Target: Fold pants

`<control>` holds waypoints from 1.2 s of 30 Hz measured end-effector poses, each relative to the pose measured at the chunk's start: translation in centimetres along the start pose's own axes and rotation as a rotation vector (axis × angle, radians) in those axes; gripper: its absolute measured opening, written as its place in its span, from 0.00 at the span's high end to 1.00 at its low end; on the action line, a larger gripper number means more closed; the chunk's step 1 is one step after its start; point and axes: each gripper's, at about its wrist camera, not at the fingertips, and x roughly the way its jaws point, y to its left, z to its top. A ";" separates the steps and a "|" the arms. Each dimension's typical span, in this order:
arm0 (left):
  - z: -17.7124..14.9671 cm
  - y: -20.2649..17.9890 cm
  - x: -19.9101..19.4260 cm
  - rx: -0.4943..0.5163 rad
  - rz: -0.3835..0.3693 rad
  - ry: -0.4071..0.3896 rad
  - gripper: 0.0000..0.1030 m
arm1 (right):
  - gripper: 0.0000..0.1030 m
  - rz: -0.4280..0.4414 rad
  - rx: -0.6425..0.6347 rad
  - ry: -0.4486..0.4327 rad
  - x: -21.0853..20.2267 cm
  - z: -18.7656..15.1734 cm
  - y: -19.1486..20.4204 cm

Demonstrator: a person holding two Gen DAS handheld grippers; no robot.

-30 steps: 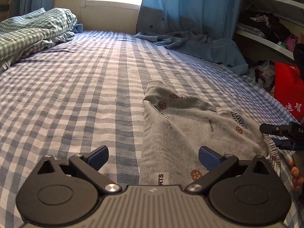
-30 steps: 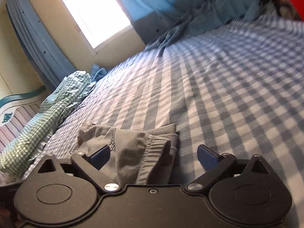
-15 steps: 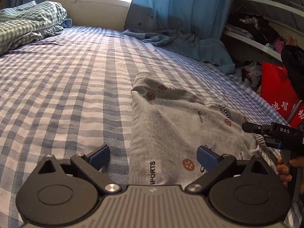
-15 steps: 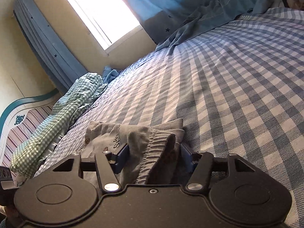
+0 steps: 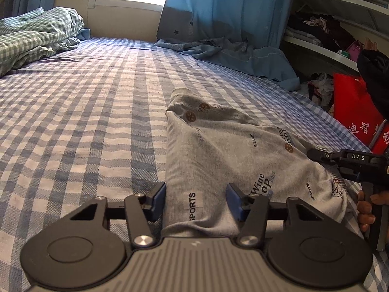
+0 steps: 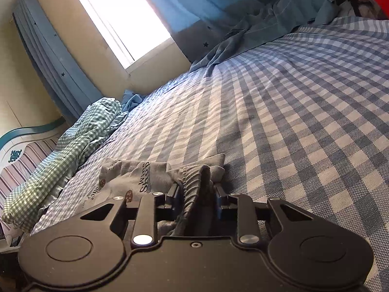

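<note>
Grey printed pants lie on the blue checked bed. In the left wrist view my left gripper straddles their near hem corner. Its jaws are closing; the blue pads stand at the cloth's sides and do not pinch it. At the right edge of that view a hand holds my right gripper at the elastic waistband. In the right wrist view the right gripper has the bunched waistband squeezed between its pads, its jaws still closing. The pants stretch away to the left.
A green checked quilt is heaped at the far left. Blue curtain cloth drapes onto the bed's far right corner. Shelves of clothes and a red bag stand beyond the right edge. A headboard shows in the right wrist view.
Both grippers' jaws have narrowed from wide apart. The right one has come in onto the waistband and bunched it. The left one has edged forward over the hem corner.
</note>
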 end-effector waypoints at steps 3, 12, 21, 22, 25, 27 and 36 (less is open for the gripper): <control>0.0 -0.3 0.0 0.014 0.018 0.006 0.49 | 0.72 -0.011 -0.013 0.001 0.1 0.0 0.1; 0.8 -2.8 0.3 0.065 0.148 0.041 0.56 | 0.71 -0.045 -0.038 0.002 0.3 0.1 0.5; 2.5 -4.6 -1.0 0.078 0.190 0.099 0.84 | 0.83 -0.073 -0.038 -0.034 -1.6 -0.1 2.4; 2.5 -4.7 -1.5 0.069 0.185 0.106 0.85 | 0.84 -0.061 -0.019 -0.044 -2.2 -0.2 2.5; 2.7 -4.7 -3.4 0.035 0.170 0.135 0.85 | 0.85 -0.034 -0.030 -0.063 -4.2 -0.3 3.8; 2.6 -4.6 -4.8 0.011 0.160 0.158 0.85 | 0.85 -0.024 -0.058 -0.061 -5.4 -0.3 5.2; -0.2 -3.4 -11.5 -0.055 0.130 0.178 0.86 | 0.85 0.020 -0.060 0.016 -9.4 -1.7 8.7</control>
